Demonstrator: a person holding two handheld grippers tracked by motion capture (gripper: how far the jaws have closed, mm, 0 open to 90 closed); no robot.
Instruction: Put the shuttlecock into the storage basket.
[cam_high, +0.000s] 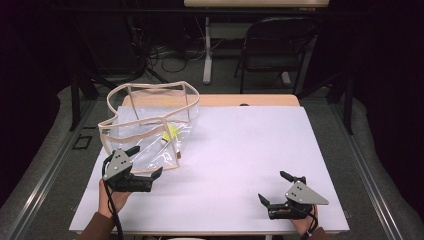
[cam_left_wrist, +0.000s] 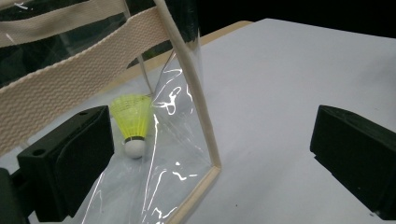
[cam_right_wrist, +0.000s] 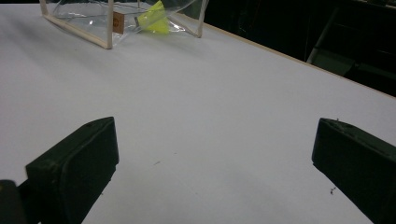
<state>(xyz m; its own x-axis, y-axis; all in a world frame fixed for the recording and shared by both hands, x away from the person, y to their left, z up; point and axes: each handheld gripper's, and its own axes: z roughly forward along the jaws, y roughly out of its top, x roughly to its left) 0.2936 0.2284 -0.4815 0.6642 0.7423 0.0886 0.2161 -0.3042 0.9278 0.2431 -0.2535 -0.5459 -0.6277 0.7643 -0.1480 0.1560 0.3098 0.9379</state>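
A clear plastic bag (cam_high: 150, 125) with beige webbing trim and straps lies on the left of the white table (cam_high: 240, 150). Inside it rests a yellow shuttlecock (cam_high: 170, 134) with a white cork tip (cam_left_wrist: 134, 147). My left gripper (cam_high: 147, 161) is open at the bag's near corner, its jaws standing on either side of the beige edge (cam_left_wrist: 205, 135). The shuttlecock (cam_left_wrist: 132, 116) sits just beyond the left jaw, behind the plastic. My right gripper (cam_high: 275, 187) rests open near the table's front right, nothing between its jaws. From there the bag (cam_right_wrist: 93, 21) and shuttlecock (cam_right_wrist: 154, 21) lie far off.
A folding chair (cam_high: 272, 45), a table leg (cam_high: 207, 50) and cables stand on the floor beyond the table. A wooden strip (cam_high: 250, 100) edges the table's far side. Bare white surface spreads over the middle and right.
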